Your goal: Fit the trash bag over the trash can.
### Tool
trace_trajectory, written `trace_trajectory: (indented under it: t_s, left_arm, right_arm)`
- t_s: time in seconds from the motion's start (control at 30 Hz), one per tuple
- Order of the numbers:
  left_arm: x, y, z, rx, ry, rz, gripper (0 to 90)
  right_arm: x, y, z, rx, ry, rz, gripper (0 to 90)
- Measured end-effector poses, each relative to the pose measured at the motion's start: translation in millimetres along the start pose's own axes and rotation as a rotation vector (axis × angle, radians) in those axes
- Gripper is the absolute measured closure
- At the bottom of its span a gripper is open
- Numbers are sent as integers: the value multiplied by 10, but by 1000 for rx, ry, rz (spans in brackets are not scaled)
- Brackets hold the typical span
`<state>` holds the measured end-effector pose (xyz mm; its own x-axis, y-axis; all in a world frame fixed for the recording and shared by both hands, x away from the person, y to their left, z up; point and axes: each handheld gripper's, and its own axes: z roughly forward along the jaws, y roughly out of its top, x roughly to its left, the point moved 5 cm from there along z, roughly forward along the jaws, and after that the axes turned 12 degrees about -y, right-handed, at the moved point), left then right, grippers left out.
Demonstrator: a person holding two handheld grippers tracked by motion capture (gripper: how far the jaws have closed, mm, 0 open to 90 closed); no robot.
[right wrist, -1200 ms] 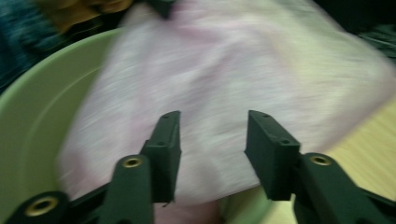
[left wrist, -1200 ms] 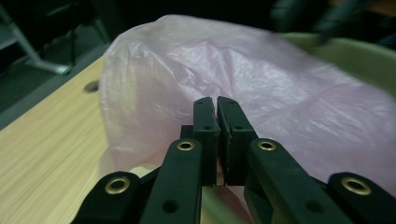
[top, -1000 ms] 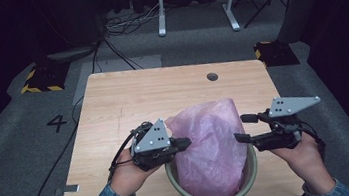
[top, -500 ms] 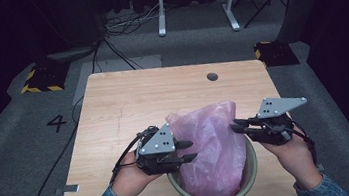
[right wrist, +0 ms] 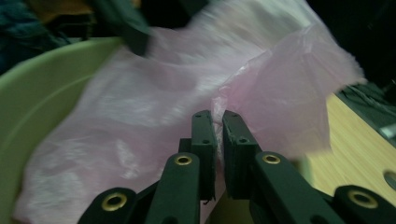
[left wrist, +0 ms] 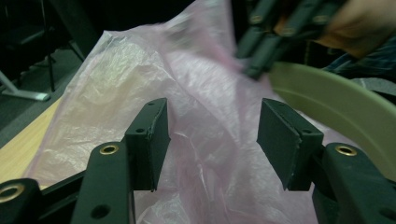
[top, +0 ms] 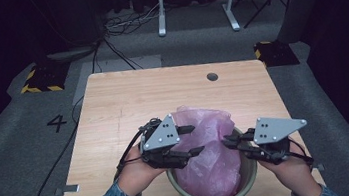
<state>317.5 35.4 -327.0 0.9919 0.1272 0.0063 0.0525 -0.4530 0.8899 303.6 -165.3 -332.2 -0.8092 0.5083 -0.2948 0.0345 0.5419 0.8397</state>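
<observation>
Right gripper view has the right gripper [right wrist: 218, 126] nearly closed, its black pads pinching a fold of the thin, crinkled pink plastic bag [right wrist: 280, 88]; these jaws have just been closing. Left gripper view shows the left gripper [left wrist: 212, 135] with its pads standing well apart, the pink film lying between and beyond them but not pressed by either pad; these jaws have just been opening. From the high view, the bag sits inside the round pale-green plastic bucket [top: 246, 182], its upper part rising above the rim. That bucket stands at the near edge of the light wooden table [top: 128, 108], between the person's two hands.
</observation>
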Motion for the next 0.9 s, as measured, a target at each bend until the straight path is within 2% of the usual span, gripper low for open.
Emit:
trace_trajectory:
  t_s: [0.1,0.17,0.33,0.4,0.47,0.57,0.6,0.7,0.77,0.83,0.9]
  left_arm:
    - [8,20,7,-21,-8,2,421]
    - [-11,46,6,-43,-31,3,410]
    - [-86,112,18,-66,-54,29,413]
    - [-107,134,18,-73,-60,32,483]
    - [-117,156,41,-66,-77,21,513]
    - [-144,202,113,-47,-87,38,512]
    - [-154,217,138,-38,-82,40,528]
    - [-157,227,200,10,-36,55,748]
    - [-149,214,214,13,-23,53,874]
    - [-156,194,217,12,-12,65,895]
    - [-172,160,219,28,21,87,896]
  right_arm:
    - [113,18,-11,-17,27,-50,843]
    - [156,18,-8,-19,32,-62,842]
    - [197,15,15,-21,23,-79,840]
    - [204,15,22,-21,19,-82,833]
    - [215,20,26,-22,17,-87,829]
    - [228,34,39,-18,4,-100,828]
    - [232,39,44,-17,1,-103,827]
    - [250,55,42,-22,6,-105,822]
    - [253,56,27,-26,3,-106,810]
    - [238,46,1,-25,2,-97,801]
    - [181,37,-71,-38,5,-71,783]
